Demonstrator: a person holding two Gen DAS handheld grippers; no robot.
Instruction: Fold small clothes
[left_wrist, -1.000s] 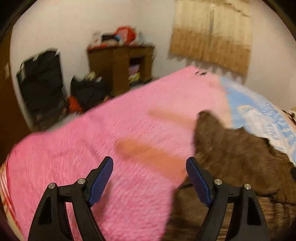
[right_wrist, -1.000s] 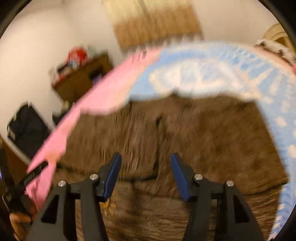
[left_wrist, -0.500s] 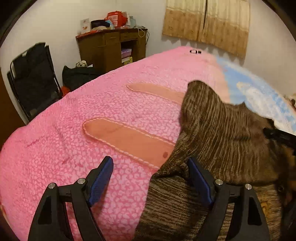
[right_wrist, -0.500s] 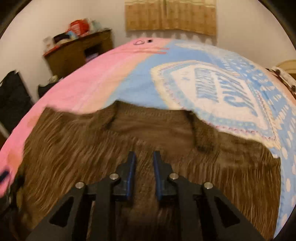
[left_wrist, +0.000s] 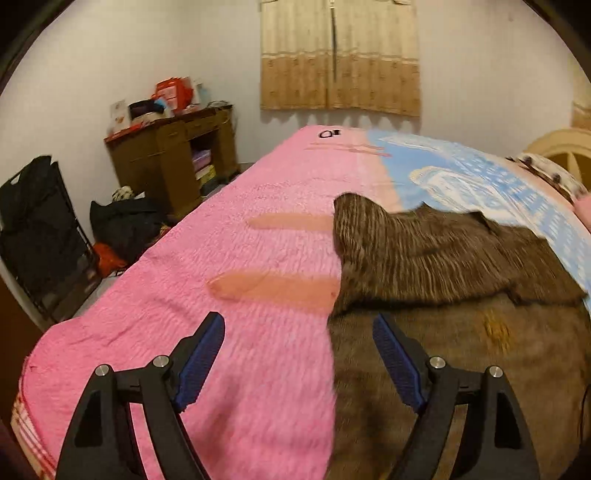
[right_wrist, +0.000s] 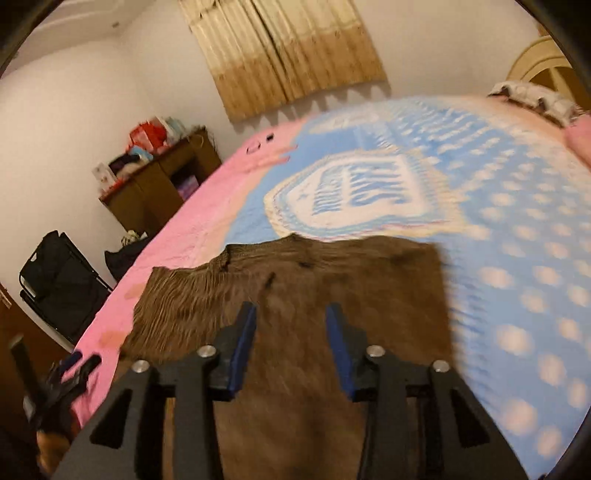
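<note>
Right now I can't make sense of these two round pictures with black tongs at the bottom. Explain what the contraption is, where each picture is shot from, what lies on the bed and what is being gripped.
There is no robot here: a person carries a hand-held two-finger clamp in each hand, and a wide-angle camera on each clamp looks along its blue-padded fingers.

One picture is shot from the left gripper, the other from the right gripper.

A brown ribbed knit sweater lies spread on the pink and blue bedspread, one sleeve folded across its body.

Neither clamp grips anything. The left gripper stands wide open over the sweater's edge. The right gripper's jaws are opening above the cloth, nothing between them.
</note>
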